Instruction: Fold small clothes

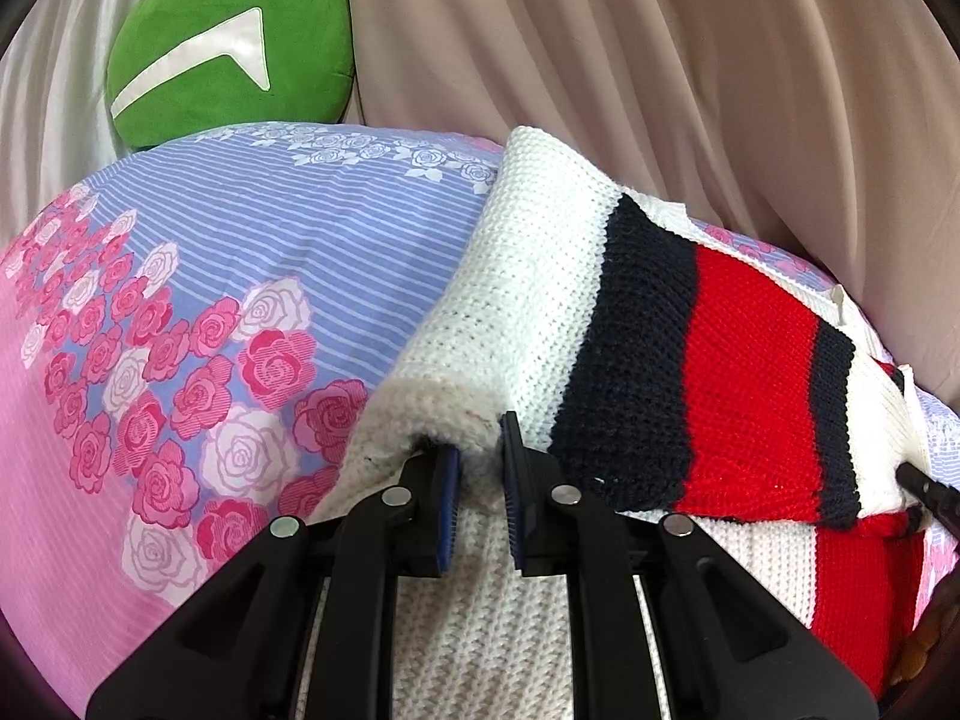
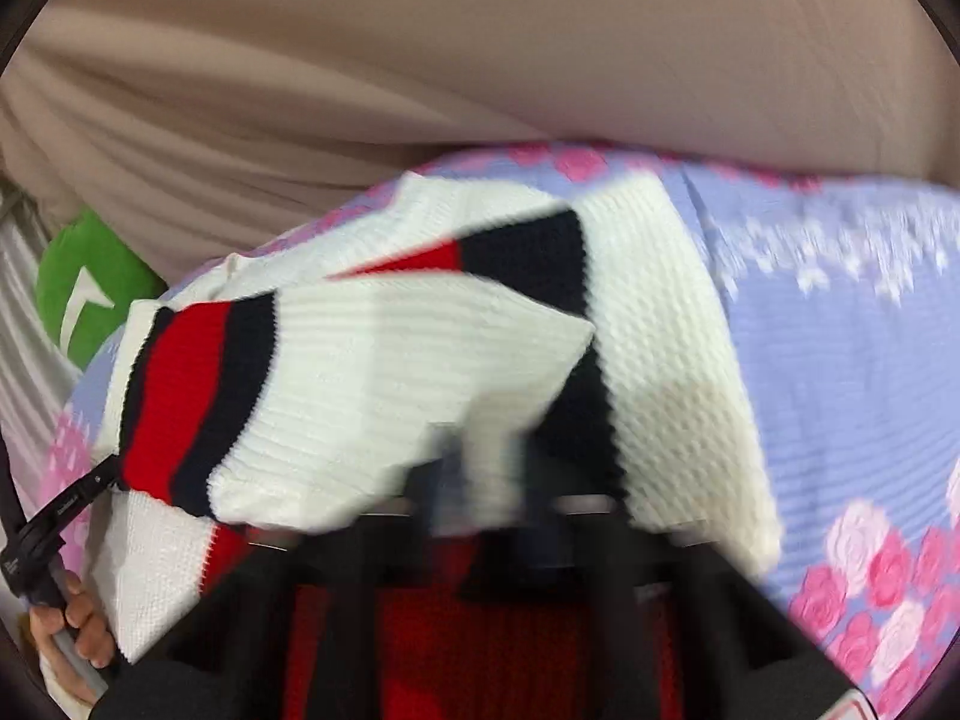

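A small white knit sweater (image 1: 540, 276) with navy and red stripes lies partly doubled over on the floral bed sheet (image 1: 240, 252). My left gripper (image 1: 480, 456) is shut on a white fold of the sweater, the cloth bunched between its blue pads. My right gripper (image 2: 480, 468) is blurred in its own view; white sweater cloth (image 2: 384, 372) drapes over its fingers and it looks shut on that edge. The right gripper's tip also shows in the left wrist view (image 1: 927, 489) at the sweater's striped corner. The left gripper shows in the right wrist view (image 2: 72, 510), held by a hand.
A green round cushion (image 1: 234, 48) rests at the far left end of the bed. Beige curtains (image 1: 690, 72) hang behind the bed. The sheet runs left (image 1: 120, 420) and right (image 2: 840, 360) of the sweater.
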